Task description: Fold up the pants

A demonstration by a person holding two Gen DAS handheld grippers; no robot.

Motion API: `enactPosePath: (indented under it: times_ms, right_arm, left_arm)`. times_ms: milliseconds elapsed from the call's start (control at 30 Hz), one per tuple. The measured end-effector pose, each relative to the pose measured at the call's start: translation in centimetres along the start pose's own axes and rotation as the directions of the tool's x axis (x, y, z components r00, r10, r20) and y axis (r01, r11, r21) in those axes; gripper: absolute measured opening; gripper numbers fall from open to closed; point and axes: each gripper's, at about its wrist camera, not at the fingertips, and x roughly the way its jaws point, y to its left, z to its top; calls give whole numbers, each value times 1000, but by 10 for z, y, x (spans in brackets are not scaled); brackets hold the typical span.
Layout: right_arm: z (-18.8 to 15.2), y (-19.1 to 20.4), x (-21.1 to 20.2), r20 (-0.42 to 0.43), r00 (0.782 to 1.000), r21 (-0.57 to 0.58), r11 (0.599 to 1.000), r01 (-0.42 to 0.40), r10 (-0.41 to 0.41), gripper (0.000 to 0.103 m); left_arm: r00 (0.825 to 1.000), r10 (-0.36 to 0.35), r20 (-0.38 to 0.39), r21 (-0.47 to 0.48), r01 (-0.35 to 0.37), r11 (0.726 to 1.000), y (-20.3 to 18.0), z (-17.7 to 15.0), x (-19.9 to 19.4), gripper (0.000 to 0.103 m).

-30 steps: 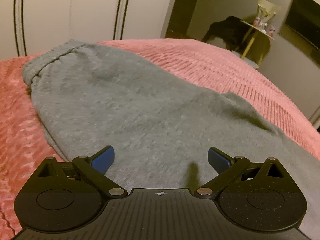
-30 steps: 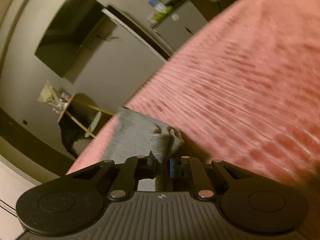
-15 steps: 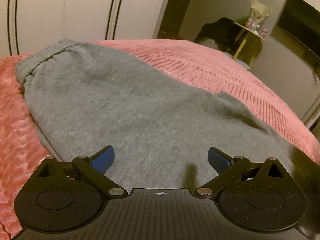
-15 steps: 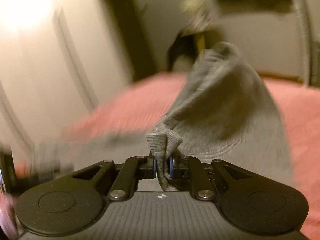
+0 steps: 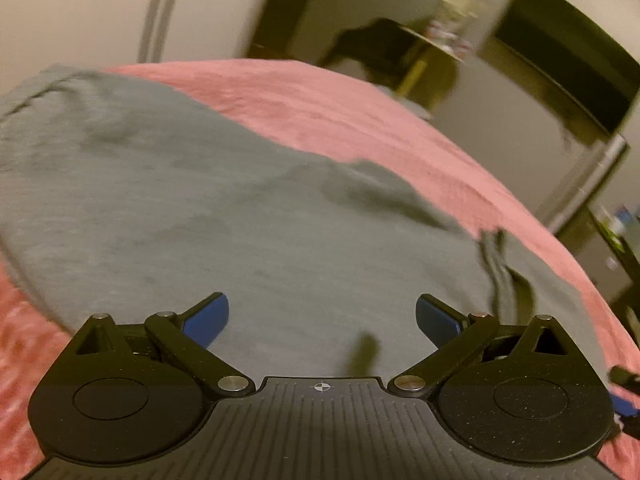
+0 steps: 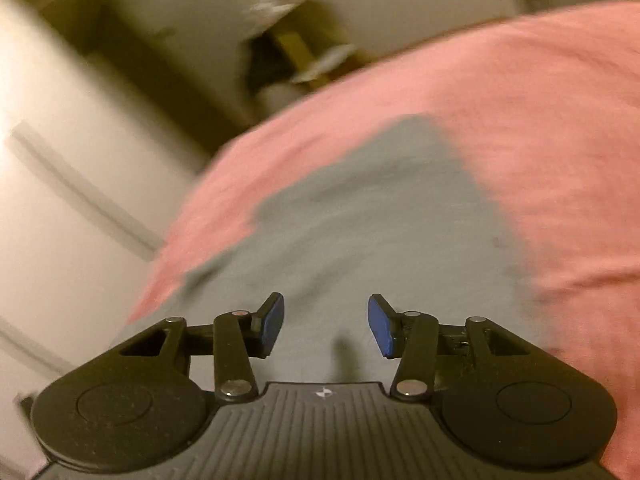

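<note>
On the pink bedspread (image 6: 540,128), grey pants (image 6: 380,220) lie beyond the gaping right claw (image 6: 326,322).

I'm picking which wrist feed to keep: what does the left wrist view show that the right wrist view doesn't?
Only the left wrist view shows the open left gripper, a crumpled fold at the pants' right side, and a dark wall screen. Only the right wrist view shows the open right gripper and a pant end lying flat. Both show gray pants on the pink bedspread, though blurred.
</note>
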Motion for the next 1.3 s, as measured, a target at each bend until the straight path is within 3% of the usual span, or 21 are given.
enactPosePath:
  times_ms: [67, 133, 200, 333, 500, 667, 800, 833, 867, 900, 1000, 1033, 1067, 1133, 1300]
  right_arm:
    - [0, -33, -5, -23, 999, 102, 994, 42, -40, 29]
    - [-5, -64, -10, 2, 999, 251, 967, -52, 53, 27]
    - [-5, -72, -11, 16, 997, 307, 948, -83, 82, 27]
    - [-1, -66, -5, 2, 998, 268, 961, -64, 66, 27]
    - [-2, -75, -2, 3, 994, 297, 950, -101, 105, 27]
    - [-4, -83, -1, 7, 991, 322, 938, -132, 137, 28]
    - [-5, -86, 2, 13, 988, 335, 930, -150, 155, 28]
    - [-6, -86, 1, 13, 987, 338, 929, -153, 158, 28]
    - [-6, -86, 2, 14, 987, 340, 927, -158, 163, 28]
    - [-6, -87, 3, 14, 986, 344, 925, -162, 168, 28]
    - [-6, -86, 4, 15, 985, 347, 922, -168, 174, 28]
    - [-6, -86, 4, 15, 985, 346, 923, -168, 174, 29]
    - [-7, -85, 3, 16, 985, 346, 923, -169, 175, 30]
    - [-7, -86, 2, 25, 981, 350, 917, -189, 192, 35]
    - [-12, -81, -16, 109, 964, 321, 909, -265, 243, 54]
  left_arm:
    - [999, -28, -20, 43, 29, 999, -8, -3, 3, 102]
    - [998, -48, -45, 82, 51, 995, -17, -6, 5, 102]
    - [994, -85, -71, 99, 92, 991, -24, -9, 7, 102]
    - [977, -162, -141, 92, 175, 980, -40, -15, 11, 102]
    - [949, -247, -194, 47, 261, 964, -70, -10, 26, 102]
    - [890, -332, -313, -70, 326, 943, -99, -9, 71, 102]
    - [881, -337, -333, -95, 324, 941, -116, -7, 92, 102]
    - [871, -355, -340, -116, 336, 935, -119, -6, 95, 95]
    - [852, -381, -358, -143, 353, 925, -123, -6, 100, 81]
    - [835, -392, -387, -166, 355, 920, -127, -7, 107, 78]
    - [837, -364, -409, -148, 332, 931, -132, -9, 123, 70]
    - [844, -354, -403, -157, 317, 935, -132, -8, 124, 52]
    - [846, -345, -406, -167, 302, 938, -132, -8, 125, 19]
    - [834, -362, -417, -216, 296, 930, -127, -9, 127, 18]
    - [853, -401, -335, -242, 333, 911, -113, -5, 101, 16]
